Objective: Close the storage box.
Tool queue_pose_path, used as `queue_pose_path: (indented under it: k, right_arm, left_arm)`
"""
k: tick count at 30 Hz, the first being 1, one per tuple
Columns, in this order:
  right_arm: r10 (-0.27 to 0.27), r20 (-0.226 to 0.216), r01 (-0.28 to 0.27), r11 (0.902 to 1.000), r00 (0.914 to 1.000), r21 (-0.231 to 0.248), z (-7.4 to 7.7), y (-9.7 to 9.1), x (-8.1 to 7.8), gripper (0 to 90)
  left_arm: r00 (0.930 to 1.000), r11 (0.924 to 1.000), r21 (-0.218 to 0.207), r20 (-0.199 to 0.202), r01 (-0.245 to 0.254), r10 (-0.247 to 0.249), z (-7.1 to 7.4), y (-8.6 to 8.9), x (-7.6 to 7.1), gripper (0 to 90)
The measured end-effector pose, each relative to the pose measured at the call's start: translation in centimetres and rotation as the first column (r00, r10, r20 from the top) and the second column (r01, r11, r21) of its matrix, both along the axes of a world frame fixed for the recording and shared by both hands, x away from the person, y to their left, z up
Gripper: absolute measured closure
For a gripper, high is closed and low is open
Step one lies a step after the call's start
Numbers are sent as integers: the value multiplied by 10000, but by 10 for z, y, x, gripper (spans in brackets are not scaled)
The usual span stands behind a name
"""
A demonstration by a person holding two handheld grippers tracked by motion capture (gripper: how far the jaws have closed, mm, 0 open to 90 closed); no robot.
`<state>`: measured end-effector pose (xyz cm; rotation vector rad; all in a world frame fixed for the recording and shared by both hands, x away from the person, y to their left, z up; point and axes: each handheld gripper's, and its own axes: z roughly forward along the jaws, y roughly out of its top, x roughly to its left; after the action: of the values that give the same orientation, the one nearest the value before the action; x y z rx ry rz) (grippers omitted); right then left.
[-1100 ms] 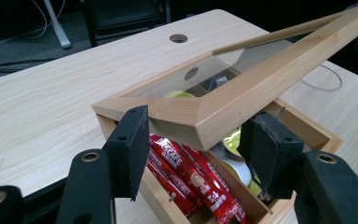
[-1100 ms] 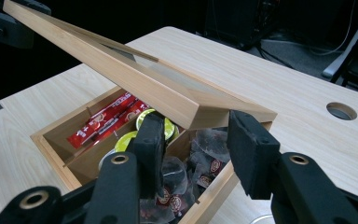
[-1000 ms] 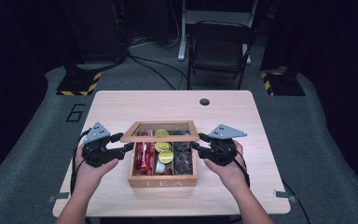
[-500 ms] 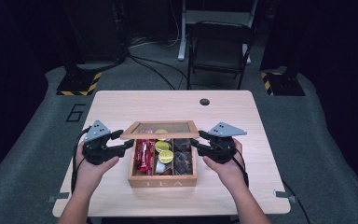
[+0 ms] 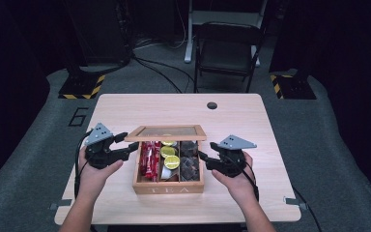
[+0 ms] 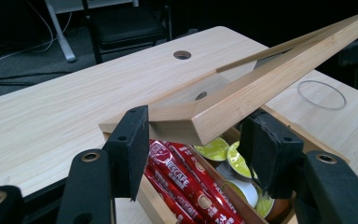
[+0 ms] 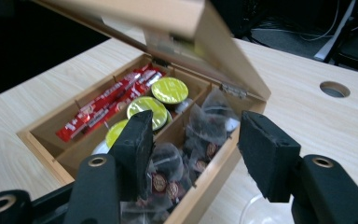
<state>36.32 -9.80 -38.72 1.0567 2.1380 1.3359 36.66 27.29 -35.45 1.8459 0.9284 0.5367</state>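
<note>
Table: pale wooden top [image 5: 125,111] with a round hole [image 5: 212,105] near its far edge.
Tea box: wooden box [image 5: 169,187] marked TEA on its front wall, near the middle of the table, between the two grippers.
Lid: wooden frame with a clear pane [image 5: 166,133], hinged at the back of the box and raised partway, tilted over the compartments.
Left compartment: red stick sachets [image 5: 148,159], lying lengthwise.
Middle compartment: capsules with yellow-green tops [image 5: 171,162].
Right compartment: dark tea bags in clear wrappers [image 5: 190,162].
Left gripper: [image 5: 128,145] at the left side of the box; in the left gripper view its jaws are narrowed on the lid's near corner [image 6: 200,123], one pad against it, the other close by; whether both press is unclear.
Right gripper: [image 5: 204,158] at the right wall of the box; its jaws have just been opening and stand apart, holding nothing, the box's right wall and the tea bags in line behind them.
Hands: left hand [image 5: 94,171] and right hand [image 5: 239,176] each around a gripper.
</note>
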Motion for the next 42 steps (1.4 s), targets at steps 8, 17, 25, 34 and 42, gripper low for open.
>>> queue_pose_path:
  k: [8,17,25,34,42]
  right_arm:
    - [581,20,-577,9947,9983,-856,-37,12,-7,486]
    - [1032,-431,-1072,9888,9937,-1037,-54,26,-7,521]
    - [1257,-858,-1349,9846,9883,-1110,-65,34,-4,482]
    - [1498,-972,-1608,9800,9839,-1174,-72,43,2,491]
    - [1679,-1091,-1811,9755,9797,-1249,-78,50,7,527]
  left_arm:
    - [10000,10000,-17,65,-33,33,0,0,0,430]
    - [9999,9999,59,116,-92,91,-1,-2,-2,430]
    - [9999,9999,81,123,-106,105,-2,-2,-2,428]
    - [9998,9999,42,128,-148,148,-4,-3,-4,426]
    - [9999,9999,94,91,-120,120,-5,-3,-6,426]
